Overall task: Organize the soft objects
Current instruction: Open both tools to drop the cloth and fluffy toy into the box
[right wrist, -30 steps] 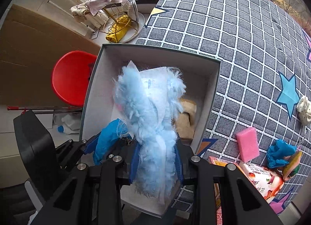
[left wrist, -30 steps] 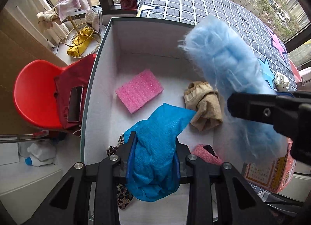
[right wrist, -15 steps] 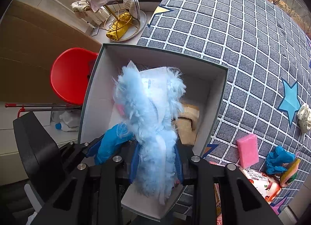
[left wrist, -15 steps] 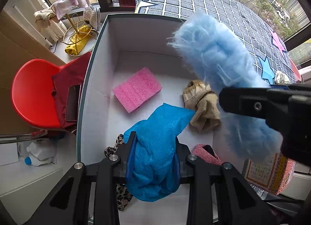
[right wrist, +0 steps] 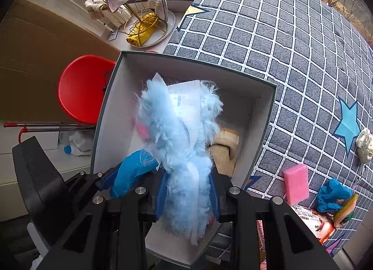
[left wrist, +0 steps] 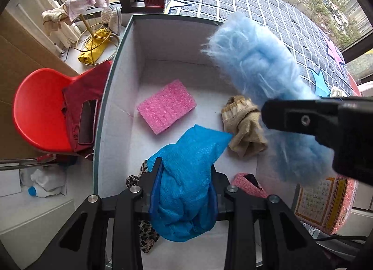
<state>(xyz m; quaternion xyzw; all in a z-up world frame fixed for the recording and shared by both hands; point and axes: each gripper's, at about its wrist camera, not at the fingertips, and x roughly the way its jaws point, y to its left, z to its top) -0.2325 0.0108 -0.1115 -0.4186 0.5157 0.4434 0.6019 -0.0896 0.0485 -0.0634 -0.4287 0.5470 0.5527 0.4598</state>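
Observation:
An open white box with a dark rim stands on the quilt. My left gripper points straight down into it. Its jaws are opening, with a crumpled blue bubble-wrap sheet still filling the gap between the pads. To the right, over the box, my right gripper is shut on a fluffy light-blue duster-like piece, which also shows in the left wrist view. On the box floor lie a pink sponge, a beige cloth, a leopard-print fabric and a pink pouch.
A grey checked quilt carries another pink sponge, a blue cloth and a snack bag. Left of the box is a red chair with a phone on red fabric. A gold rack stands by the window.
The left jaws have spread slightly around the blue sheet, which still hangs between them. The right gripper with the fluffy piece has drifted a little over the box.

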